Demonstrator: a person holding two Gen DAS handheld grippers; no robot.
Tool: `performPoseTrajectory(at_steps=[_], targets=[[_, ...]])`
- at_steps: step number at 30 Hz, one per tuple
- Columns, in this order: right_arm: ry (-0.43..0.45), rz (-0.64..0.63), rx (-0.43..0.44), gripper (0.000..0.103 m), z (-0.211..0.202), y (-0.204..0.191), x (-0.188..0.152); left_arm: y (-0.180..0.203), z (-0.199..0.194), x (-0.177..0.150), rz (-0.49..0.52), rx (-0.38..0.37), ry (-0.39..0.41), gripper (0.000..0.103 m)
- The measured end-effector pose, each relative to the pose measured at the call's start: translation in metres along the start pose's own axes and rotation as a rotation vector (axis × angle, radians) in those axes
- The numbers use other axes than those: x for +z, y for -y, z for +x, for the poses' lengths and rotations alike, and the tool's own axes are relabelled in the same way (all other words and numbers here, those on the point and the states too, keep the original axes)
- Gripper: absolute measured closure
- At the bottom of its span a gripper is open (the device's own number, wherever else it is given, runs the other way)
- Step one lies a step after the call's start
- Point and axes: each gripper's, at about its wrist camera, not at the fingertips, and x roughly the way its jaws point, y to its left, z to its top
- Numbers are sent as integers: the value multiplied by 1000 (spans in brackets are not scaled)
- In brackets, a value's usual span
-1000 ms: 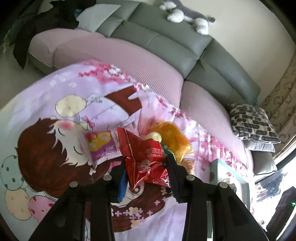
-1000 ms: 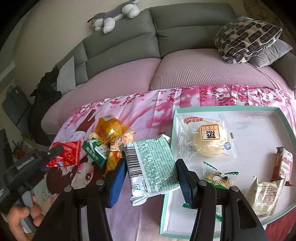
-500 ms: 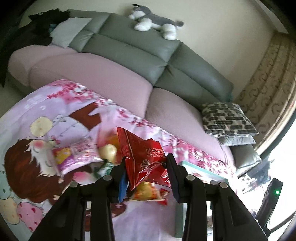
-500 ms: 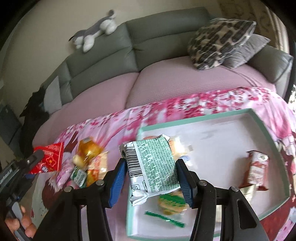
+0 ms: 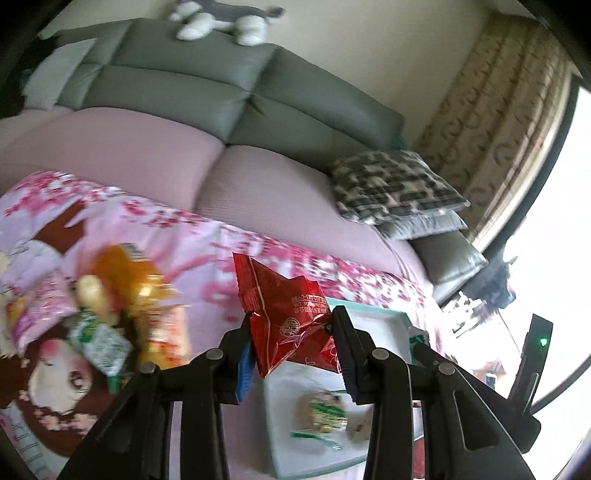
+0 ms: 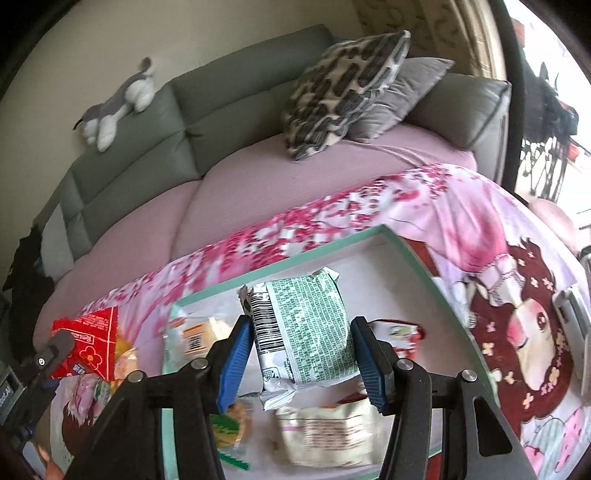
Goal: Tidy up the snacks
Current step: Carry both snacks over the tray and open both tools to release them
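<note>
In the left wrist view the left gripper [image 5: 293, 349] fills the lower centre, angled downward, its jaws pinched on a crumpled red packet [image 5: 286, 317] that sticks up between them. Just beyond its fingers, at lower centre right, lies the tray [image 5: 391, 319] with a green-printed snack [image 5: 323, 411] inside. A blurred pile of snacks [image 5: 110, 306] sits at left on the pink cloth [image 5: 207, 243]. Farther back is the grey sofa [image 5: 207, 92] with a patterned pillow [image 5: 391, 188] at right and a plush toy [image 5: 221, 20] on top.

In the right wrist view the right gripper [image 6: 303, 360] also tilts downward at lower centre, its jaws partly apart and clamped on the sides of a green-and-white packet [image 6: 306, 332] held over the tray [image 6: 288, 264]. Other packets lie in the tray under and beside it, including a beige one [image 6: 325, 435] at the bottom. At lower left the left gripper's tip shows with the red packet [image 6: 92, 343], outside the tray's left edge.
</note>
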Motion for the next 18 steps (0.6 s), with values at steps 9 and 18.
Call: performPoseTrajectory(at_steps=[9,18], targets=[[-4,10,-43,46,12,24,3,55,43,-6,93,-80,-64,63],[-42,31,-47,45,33,37,1,76,90,-28,128,-74,-173,63]])
